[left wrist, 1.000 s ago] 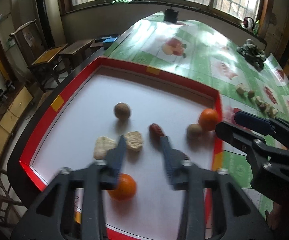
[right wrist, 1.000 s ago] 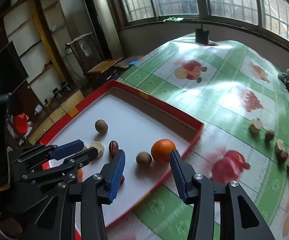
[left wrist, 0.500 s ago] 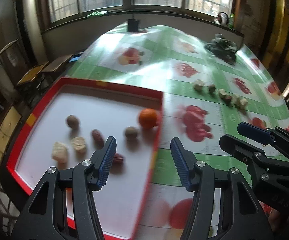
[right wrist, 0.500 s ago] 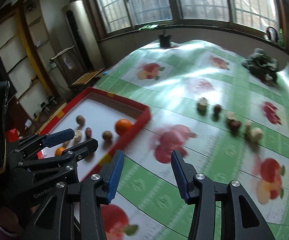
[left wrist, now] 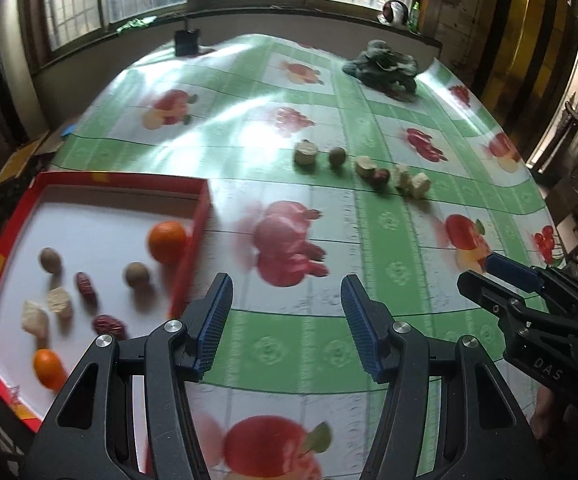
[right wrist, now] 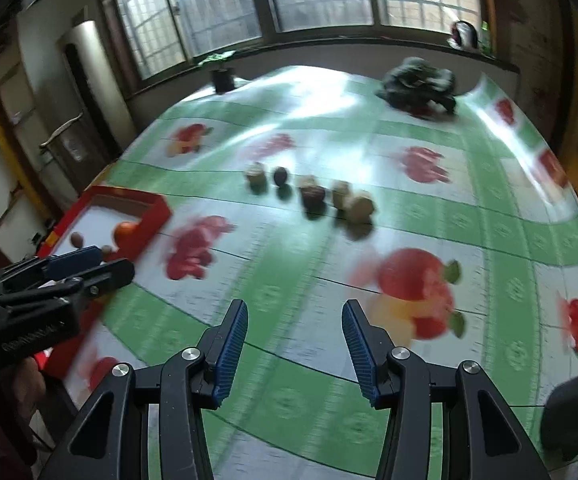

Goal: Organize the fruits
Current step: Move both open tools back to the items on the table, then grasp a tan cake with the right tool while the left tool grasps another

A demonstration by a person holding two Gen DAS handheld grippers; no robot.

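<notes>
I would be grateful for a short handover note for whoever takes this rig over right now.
Left tool: open, nothing between its fingers, jaws just widened; it is above the tablecloth beside the red tray.
Right tool: open, empty, above the tablecloth.
Done: two oranges, round brown fruits, red dates and pale pieces lie in the tray.
Left: a row of small fruits and pale pieces is on the cloth, further off than both tools.
</notes>
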